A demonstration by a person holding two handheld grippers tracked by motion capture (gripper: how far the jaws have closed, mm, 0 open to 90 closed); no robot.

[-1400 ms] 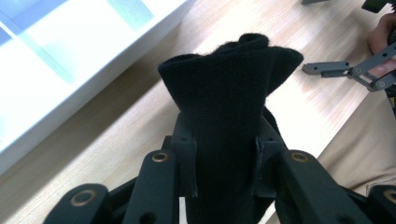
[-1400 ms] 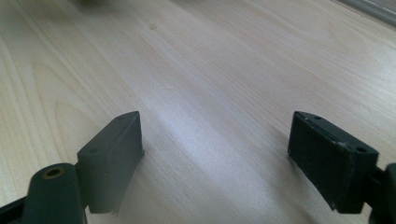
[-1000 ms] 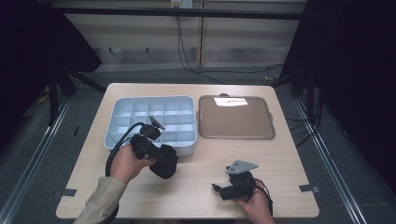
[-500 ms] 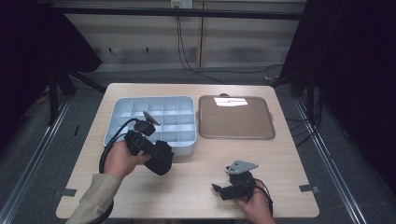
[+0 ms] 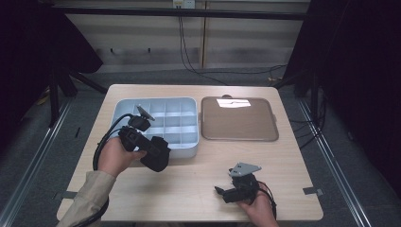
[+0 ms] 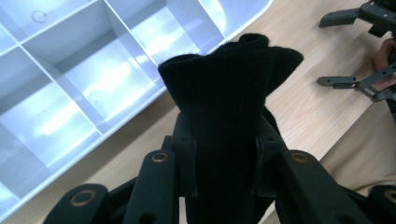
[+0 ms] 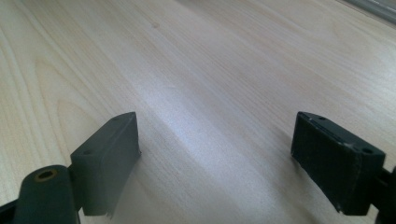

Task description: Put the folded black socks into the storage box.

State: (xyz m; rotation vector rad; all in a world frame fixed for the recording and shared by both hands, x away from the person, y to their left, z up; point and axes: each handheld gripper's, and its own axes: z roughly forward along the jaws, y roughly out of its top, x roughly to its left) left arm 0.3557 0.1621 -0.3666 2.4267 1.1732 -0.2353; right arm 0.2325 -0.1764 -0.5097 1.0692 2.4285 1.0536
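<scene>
Black cloth (image 6: 231, 116), a folded piece of knitted fabric, is pinched between the jaws of the left gripper (image 6: 224, 158), which a person's left hand (image 5: 113, 156) holds just above the wooden table (image 5: 189, 189). From the high view the cloth (image 5: 156, 153) hangs at the near edge of a pale blue compartment tray (image 5: 189, 142), whose cells look bare where they can be seen. A flat brown tray (image 5: 239, 120) lies just beside it on the right. The right gripper (image 5: 227, 191) rests low over the table near the front edge, held by the right hand (image 5: 257, 210); its jaws stand wide apart with nothing between them, only bare wood grain beyond.

Judging from this, the likely aim is to set the cloth into one of the tray's cells. The risks I see: the cloth is soft and bulges wider than a single cell looks, so it could drape over a divider (image 6: 135, 58) and land across two cells. Its loose upper end flares out beyond the jaws, and might snag the tray's rim (image 6: 154, 100) as it passes over, nudging the light tray along the table. If the jaws hold only some layers of the fold, the rest could slip free and drop on the wood short of the tray
</scene>
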